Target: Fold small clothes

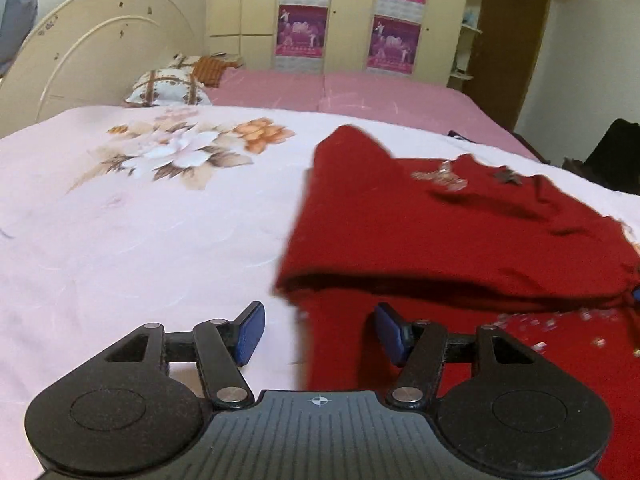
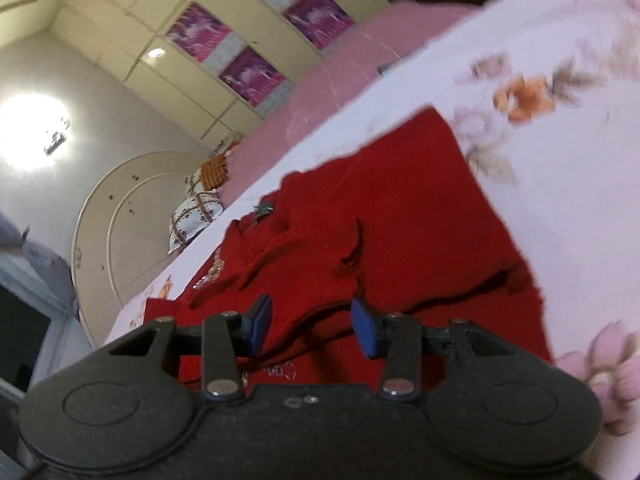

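Note:
A dark red garment (image 1: 440,232) with small sequin decorations lies partly folded on the pale pink floral bedsheet (image 1: 140,220), one layer turned over another. My left gripper (image 1: 318,330) is open and empty, just above the garment's near left edge. In the right wrist view, strongly tilted, the same red garment (image 2: 380,220) lies wrinkled under my right gripper (image 2: 312,330), which is open and empty, hovering over its near edge.
A cream headboard (image 1: 100,52) and patterned pillows (image 1: 168,88) sit at the bed's far left. A pink blanket (image 1: 340,92) covers the far side. Wardrobes with purple posters (image 1: 348,20) line the back wall. A dark object (image 1: 612,156) stands beyond the bed's right edge.

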`<state>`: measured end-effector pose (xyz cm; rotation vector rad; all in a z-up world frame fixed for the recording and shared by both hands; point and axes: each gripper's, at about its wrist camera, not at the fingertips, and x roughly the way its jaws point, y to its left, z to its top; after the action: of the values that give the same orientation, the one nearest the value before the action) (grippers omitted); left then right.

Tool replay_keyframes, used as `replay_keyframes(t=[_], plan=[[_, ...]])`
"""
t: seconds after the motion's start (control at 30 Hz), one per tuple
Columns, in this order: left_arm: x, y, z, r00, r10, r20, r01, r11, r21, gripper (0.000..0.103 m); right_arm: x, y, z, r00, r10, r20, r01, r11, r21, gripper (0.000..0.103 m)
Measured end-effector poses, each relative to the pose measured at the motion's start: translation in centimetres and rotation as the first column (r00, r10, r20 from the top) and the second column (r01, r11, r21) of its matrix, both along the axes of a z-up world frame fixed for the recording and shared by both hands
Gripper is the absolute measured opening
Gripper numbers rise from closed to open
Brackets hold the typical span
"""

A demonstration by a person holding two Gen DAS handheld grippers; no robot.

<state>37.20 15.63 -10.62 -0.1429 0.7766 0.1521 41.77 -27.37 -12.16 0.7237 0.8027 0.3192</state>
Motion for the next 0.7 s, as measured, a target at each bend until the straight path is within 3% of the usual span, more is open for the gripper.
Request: replay_keyframes(t=[0.2, 0.37, 0.43, 0.5, 0.6, 0.7], plan=[[1.6, 0.0, -0.3, 0.999, -0.047, 0.004, 0.047, 0.999, 0.027, 0.049, 0.7, 0.6, -0.2, 0.999, -0.050, -0.004, 0.050, 0.998, -0.044, 0.024], [2.3, -1.0, -0.7, 0.998, -0.061, 0.006, 0.061, 0.997, 0.041, 0.049, 0.8, 0.9, 0.5, 1.000, -0.017, 0.026, 0.019, 0.995, -0.099, 0.007], [2.4, -0.9, -0.8, 0.998, -0.058, 0.012, 0.057, 0.998, 0.034, 0.049, 0.6, 1.2, 1.2, 0.998, 0.004, 0.065, 0.005, 0.989, -0.145, 0.006], [2.4, -0.9, -0.7, 0.997, -0.069, 0.019, 0.069, 0.997, 0.027, 0.037, 0.2, 1.1, 2.3, 0.994, 0.013, 0.110, 0.008, 0.982, -0.187, 0.006], [2.4, -1.4, -0.7, 0.996, -0.092, 0.016, 0.091, 0.995, 0.048, 0.035, -0.9, -0.2, 4.4, 0.978, -0.001, 0.206, 0.052, 0.969, -0.242, 0.006], [2.4, -1.5, -0.7, 0.995, -0.094, 0.018, 0.094, 0.994, 0.050, 0.030, -0.9, -1.7, 3.4, 0.986, -0.017, 0.169, 0.069, 0.949, -0.306, 0.006]])
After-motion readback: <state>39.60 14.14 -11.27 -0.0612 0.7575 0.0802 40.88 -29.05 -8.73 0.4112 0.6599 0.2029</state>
